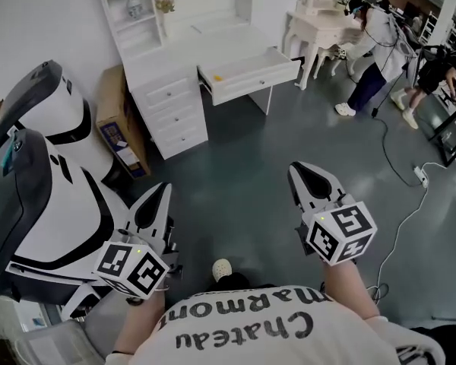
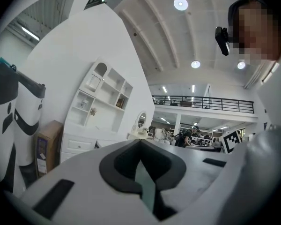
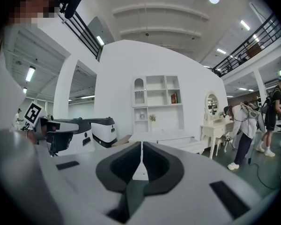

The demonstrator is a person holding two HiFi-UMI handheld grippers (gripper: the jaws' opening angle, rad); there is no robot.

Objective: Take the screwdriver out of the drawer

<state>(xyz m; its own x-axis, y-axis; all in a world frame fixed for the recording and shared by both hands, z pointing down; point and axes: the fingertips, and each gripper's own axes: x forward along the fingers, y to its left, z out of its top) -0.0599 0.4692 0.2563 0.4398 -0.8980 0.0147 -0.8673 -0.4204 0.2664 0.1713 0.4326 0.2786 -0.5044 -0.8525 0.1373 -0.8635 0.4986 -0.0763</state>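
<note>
Facing white desk (image 1: 188,52) | drawer (image 1: 251,80) pulled out | floor (image 1: 243,169) grey-green

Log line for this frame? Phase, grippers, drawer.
phase: before reach, desk ahead, out of reach | left gripper: shut, empty | right gripper: shut, empty | drawer: open, untouched | screwdriver: not discernible

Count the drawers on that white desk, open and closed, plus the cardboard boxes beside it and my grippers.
Open drawer: 1
Closed drawers: 3
Cardboard box: 1
Grippers: 2 (left gripper, right gripper)
Total: 7
</note>
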